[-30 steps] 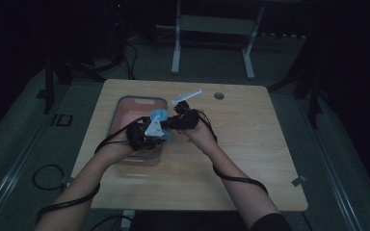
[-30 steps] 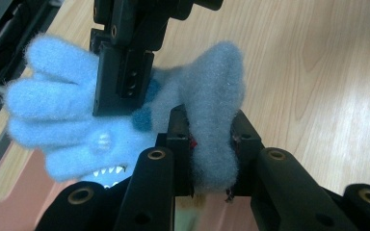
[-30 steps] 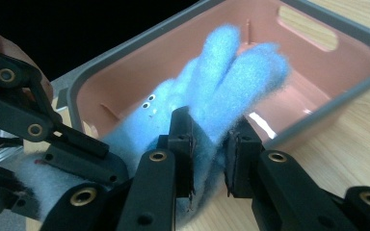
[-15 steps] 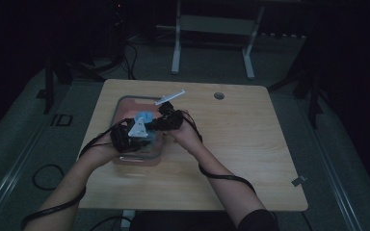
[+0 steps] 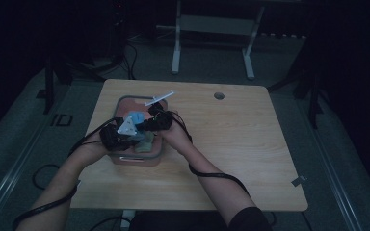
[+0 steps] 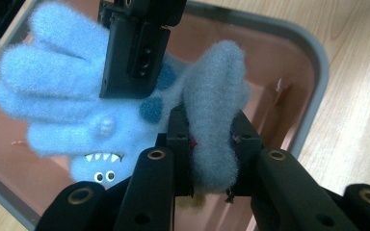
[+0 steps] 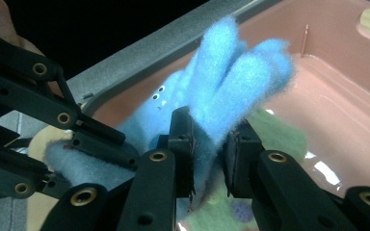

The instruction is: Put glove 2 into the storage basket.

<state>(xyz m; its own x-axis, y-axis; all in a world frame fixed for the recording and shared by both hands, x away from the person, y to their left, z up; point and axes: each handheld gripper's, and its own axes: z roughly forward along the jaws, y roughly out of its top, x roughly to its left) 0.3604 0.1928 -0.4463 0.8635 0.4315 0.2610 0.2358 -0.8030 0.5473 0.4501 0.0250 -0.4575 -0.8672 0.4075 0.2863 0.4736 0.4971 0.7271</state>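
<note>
A fluffy blue glove [image 5: 136,118] with a monster face hangs over a pink tub [image 5: 125,159] with a grey rim at the table's left. My left gripper [image 5: 121,134] is shut on the glove's greyish thumb part [image 6: 214,110]; its pads [image 6: 180,139] pinch the fleece. My right gripper [image 5: 150,123] is shut on the glove's bunched fingers [image 7: 236,82]. In the left gripper view the right gripper [image 6: 135,53] clamps the glove [image 6: 77,110] from above. In the right gripper view the left gripper [image 7: 43,115] sits close at the left, over the tub's rim [image 7: 139,62].
A green felt piece [image 7: 279,130] lies on the tub's floor under the glove, seen in the high view too [image 5: 147,143]. The wooden table [image 5: 231,144] has a round cable hole [image 5: 218,95] at the back. Black cables trail off both forearms.
Both hands have carried the glove to the left and slightly down, from beside the tub's right rim to over the tub. Both grips stay the same.
</note>
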